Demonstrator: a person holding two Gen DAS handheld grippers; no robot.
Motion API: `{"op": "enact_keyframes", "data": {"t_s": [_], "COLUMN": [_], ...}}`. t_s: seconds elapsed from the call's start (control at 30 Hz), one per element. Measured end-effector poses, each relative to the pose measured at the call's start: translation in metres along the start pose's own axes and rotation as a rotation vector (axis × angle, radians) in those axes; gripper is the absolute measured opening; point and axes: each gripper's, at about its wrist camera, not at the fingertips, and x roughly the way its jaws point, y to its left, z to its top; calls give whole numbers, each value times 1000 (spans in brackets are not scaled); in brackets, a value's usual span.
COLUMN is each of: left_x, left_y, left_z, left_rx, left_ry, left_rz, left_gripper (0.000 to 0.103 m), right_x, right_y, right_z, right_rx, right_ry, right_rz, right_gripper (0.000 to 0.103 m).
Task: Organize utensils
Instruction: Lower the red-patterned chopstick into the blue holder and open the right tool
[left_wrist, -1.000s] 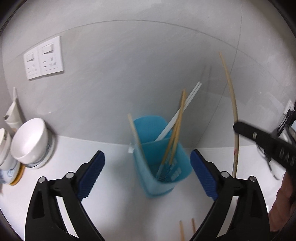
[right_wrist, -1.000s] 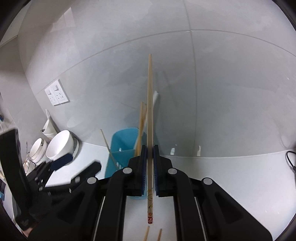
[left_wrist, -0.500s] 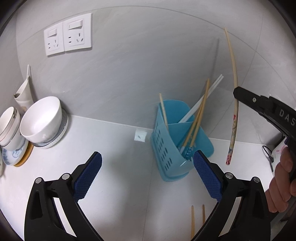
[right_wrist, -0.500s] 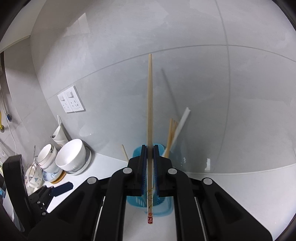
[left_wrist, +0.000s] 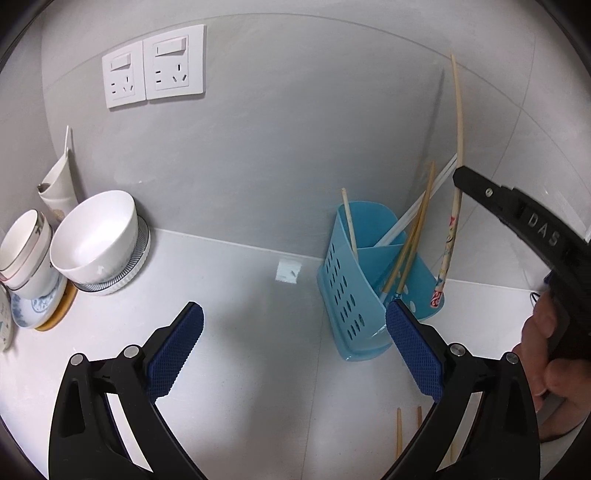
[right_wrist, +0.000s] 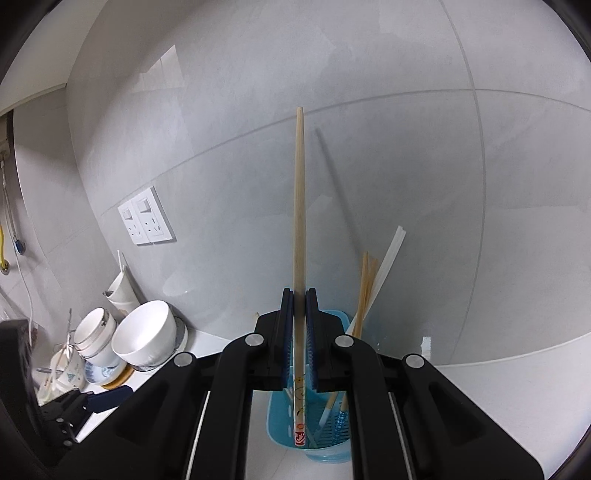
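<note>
A pale wooden chopstick (right_wrist: 298, 221) stands nearly upright, its narrow tip up and its painted end — red and yellow patterning — hanging over the open top of a light-blue plastic utensil holder (left_wrist: 351, 295). The holder stands upright on the white counter near the wall, perforated with oval holes on its side and split by an inner divider (two compartments at least). One wooden chopstick (left_wrist: 349, 221) leans in the left compartment; a wooden pair (left_wrist: 413, 236) and a white pair (left_wrist: 417, 210) lean rightward in the other. Two more wooden chopsticks (left_wrist: 399, 432) lie flat on the counter — only their ends show.
</note>
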Motion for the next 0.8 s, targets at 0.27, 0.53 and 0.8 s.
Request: {"op": "enact_keyframes", "data": {"t_s": [0.27,0.53,0.8], "left_x": [3,7,15], "left_y": [2,5,8], "left_z": [0,-1,0], "left_rx": [-5,-15,-29], "left_ry": [-2,6,16], "left_rz": [2,3,4], "left_gripper": [97,97,97], "right_x": [12,26,31], "right_y": [-6,-11,-9], "right_z": [-16,-36,-47], "right_rx": [-5,-17,-38], "right_ry": [14,65,114], "right_rz": [-26,-49,-59], "right_gripper": [6,6,9]}}
